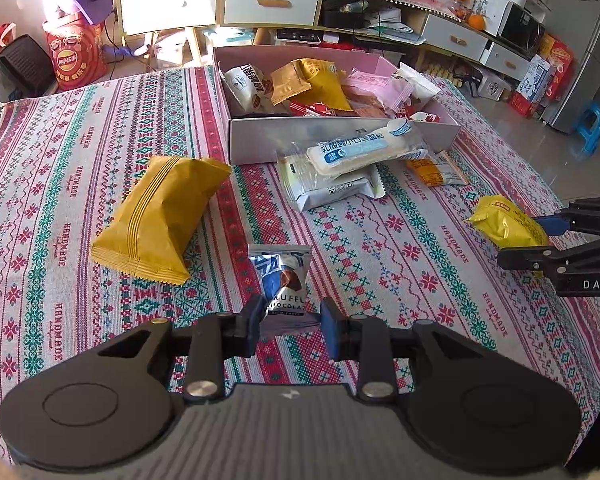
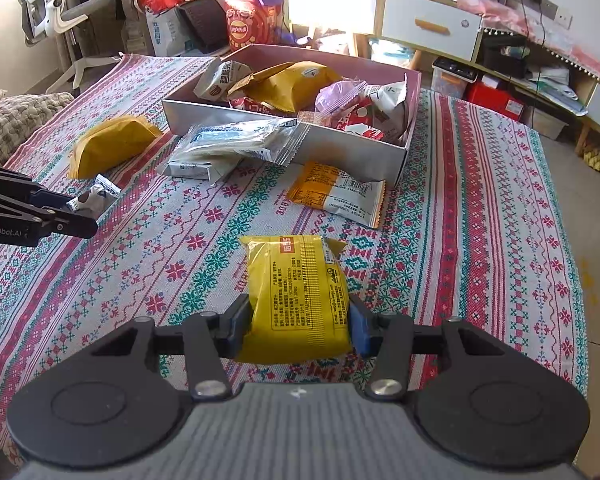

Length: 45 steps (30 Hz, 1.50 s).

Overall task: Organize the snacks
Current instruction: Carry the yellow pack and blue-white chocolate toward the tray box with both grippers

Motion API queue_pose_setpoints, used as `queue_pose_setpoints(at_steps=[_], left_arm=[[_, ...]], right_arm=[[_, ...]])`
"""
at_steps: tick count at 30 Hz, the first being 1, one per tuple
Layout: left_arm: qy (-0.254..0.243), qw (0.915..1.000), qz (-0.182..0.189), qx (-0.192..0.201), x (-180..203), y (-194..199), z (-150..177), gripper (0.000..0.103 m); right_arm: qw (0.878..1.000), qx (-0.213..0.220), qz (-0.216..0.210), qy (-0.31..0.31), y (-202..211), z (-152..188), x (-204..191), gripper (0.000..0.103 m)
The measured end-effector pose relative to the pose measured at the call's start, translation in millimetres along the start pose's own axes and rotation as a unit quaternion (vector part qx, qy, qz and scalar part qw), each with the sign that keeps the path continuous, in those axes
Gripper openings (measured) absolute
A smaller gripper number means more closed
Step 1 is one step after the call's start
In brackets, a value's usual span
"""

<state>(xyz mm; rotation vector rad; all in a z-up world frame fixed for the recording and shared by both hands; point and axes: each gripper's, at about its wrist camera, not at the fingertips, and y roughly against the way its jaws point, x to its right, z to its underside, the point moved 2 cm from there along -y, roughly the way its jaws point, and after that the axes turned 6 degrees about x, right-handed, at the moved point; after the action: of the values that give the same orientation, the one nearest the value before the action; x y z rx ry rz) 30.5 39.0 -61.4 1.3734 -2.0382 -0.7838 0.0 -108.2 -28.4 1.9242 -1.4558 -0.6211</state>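
Note:
My left gripper (image 1: 290, 314) is shut on a small blue-and-white truffle chocolate packet (image 1: 281, 276), held at its near end just above the patterned tablecloth (image 1: 100, 128). The right wrist view shows that gripper (image 2: 85, 216) at the left edge with the packet (image 2: 100, 196) at its tips. My right gripper (image 2: 299, 326) is shut on a yellow snack packet (image 2: 300, 292); from the left wrist this packet (image 1: 504, 226) hangs at the right. A pink-grey box (image 1: 340, 140) holding several snacks stands at the far middle.
A large mustard packet (image 1: 164, 212) lies left of the box. White bread packets (image 1: 352, 156) lean against the box's front wall, and an orange-and-white packet (image 2: 340, 192) lies beside them. Cabinets (image 1: 268, 0), a red bucket (image 1: 76, 56) and a blue stool (image 1: 590, 120) stand beyond the table.

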Motion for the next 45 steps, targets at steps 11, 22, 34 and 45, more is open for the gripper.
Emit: queue_pose_setpoints(at_steps=[11,22,34,45], left_arm=[[0.005,0.9999,0.005,0.01,-2,4,-7,0.037],[0.007,0.9997,0.01,0.022,0,9,-19,0.037],[0.015,0.9991,0.012,0.037,2,13,-43,0.037],[0.024,0.9975,0.011,0.065,4,13,-76,0.037]], right_arm=[[1.0,0.008,-0.001,-0.008,1,-6,-1,0.046],[1.0,0.015,-0.003,-0.017,3,-20,-7,0.046],[0.999,0.028,-0.006,-0.046,4,-50,-13,0.046],[0.997,0.054,-0.003,-0.063,3,-80,-13,0.046]])
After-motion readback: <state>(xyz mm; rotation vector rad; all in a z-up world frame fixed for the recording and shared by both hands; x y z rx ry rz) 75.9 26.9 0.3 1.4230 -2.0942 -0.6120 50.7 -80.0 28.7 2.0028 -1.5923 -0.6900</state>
